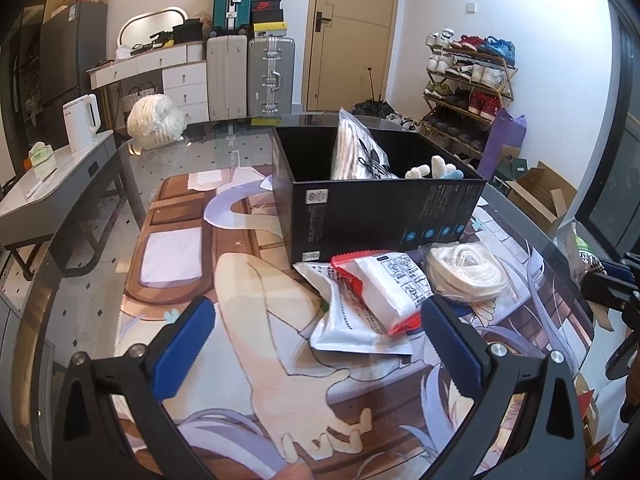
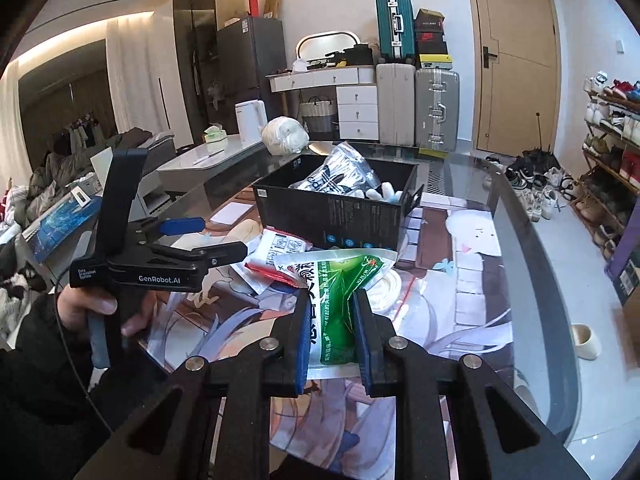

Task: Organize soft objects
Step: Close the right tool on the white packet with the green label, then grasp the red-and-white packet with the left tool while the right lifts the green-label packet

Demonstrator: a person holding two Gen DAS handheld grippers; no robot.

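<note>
A black open box point(image 1: 372, 208) point(image 2: 340, 208) stands on the printed mat and holds a bagged striped garment point(image 1: 360, 152) point(image 2: 340, 178) and small white and blue plush pieces point(image 1: 434, 169). In front of it lie a white pack with red edges point(image 1: 390, 290) point(image 2: 280, 246), a flat white pouch point(image 1: 348, 326) and a bag of white cord point(image 1: 464, 274) point(image 2: 386, 288). My left gripper point(image 1: 316, 318) point(image 2: 212, 236) is open and empty just short of the packs. My right gripper point(image 2: 332, 304) is shut on a green-and-white packet point(image 2: 334, 280), held above the mat.
The glass table point(image 1: 100, 216) carries a printed mat point(image 1: 256, 320). A white bundle in a bag point(image 1: 156, 120) sits at its far edge. A grey side table with a white kettle point(image 1: 82, 122) is left. Suitcases, drawers, a shoe rack point(image 1: 468, 92) and cardboard boxes line the room.
</note>
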